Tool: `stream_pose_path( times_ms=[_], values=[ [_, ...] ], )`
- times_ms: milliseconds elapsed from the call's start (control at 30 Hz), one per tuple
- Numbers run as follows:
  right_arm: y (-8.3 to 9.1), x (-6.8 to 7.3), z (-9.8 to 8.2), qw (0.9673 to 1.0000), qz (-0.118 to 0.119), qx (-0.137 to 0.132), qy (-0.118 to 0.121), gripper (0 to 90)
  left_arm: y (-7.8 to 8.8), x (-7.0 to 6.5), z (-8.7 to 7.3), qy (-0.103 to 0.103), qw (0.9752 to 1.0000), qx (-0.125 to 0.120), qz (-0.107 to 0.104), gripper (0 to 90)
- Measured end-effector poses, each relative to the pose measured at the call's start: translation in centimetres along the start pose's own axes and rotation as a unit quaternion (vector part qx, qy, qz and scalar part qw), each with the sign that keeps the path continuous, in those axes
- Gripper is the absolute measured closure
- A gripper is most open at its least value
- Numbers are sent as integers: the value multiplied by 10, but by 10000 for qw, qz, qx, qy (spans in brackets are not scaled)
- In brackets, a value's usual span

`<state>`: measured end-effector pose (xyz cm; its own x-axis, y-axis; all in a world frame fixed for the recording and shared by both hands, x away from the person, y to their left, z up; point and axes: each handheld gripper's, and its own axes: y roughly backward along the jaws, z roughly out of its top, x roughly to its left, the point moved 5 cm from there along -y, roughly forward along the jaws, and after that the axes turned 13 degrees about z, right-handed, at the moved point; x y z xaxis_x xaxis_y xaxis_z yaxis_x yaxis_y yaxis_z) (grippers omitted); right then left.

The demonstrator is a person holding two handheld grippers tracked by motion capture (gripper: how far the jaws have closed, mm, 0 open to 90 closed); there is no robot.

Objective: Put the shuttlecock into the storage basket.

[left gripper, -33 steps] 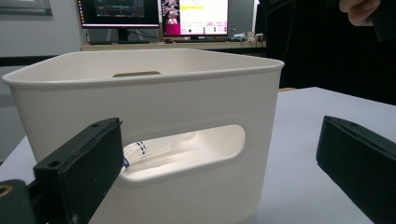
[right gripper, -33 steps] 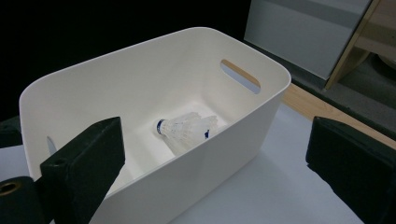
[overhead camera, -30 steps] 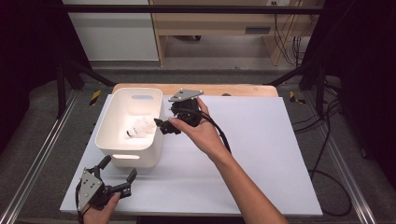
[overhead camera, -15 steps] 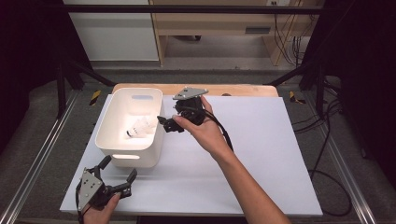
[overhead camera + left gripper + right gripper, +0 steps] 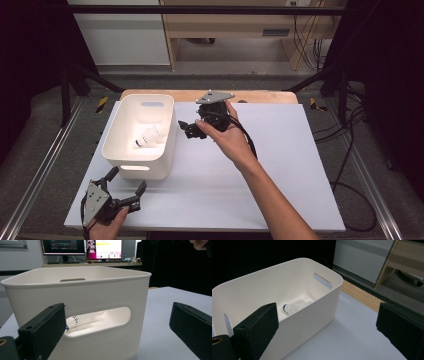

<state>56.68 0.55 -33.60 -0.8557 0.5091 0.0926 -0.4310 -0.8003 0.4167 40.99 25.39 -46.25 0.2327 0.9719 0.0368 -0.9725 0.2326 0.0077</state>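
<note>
A white plastic bin [image 5: 112,131] stands on the left half of the white table top, with a white shuttlecock [image 5: 150,136] lying on its floor. My right gripper [image 5: 188,129] hovers just right of the bin's rim, open and empty. From there I look down into the bin [image 5: 287,272] at the shuttlecock [image 5: 294,306], between my open right gripper [image 5: 327,315] jaws. My left gripper [image 5: 127,181] rests near the table's front left corner, open, facing the bin's near wall. In the left gripper view the bin [image 5: 105,295] stands close ahead of the left gripper [image 5: 117,315], and the shuttlecock [image 5: 74,321] shows through the handle slot.
The white table top [image 5: 280,165] spreads to the right of the bin. A wooden strip [image 5: 260,96] runs along its far edge. Metal rails [image 5: 45,165] flank the table. Cables [image 5: 345,170] hang off the right side. Monitors [image 5: 85,247] stand on a desk behind.
My right gripper has drifted slightly to the right, away from the bin's rim. The left gripper, bin and shuttlecock have stayed where they were.
</note>
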Motion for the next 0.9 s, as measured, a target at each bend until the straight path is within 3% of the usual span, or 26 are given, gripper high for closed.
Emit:
stream_pose_path(
  times_ms=[900],
  values=[
    [49,-34,-5,9986,-488,-207,-89,49,0,-1,0,-22,10000,12,-8,10]
  ],
)
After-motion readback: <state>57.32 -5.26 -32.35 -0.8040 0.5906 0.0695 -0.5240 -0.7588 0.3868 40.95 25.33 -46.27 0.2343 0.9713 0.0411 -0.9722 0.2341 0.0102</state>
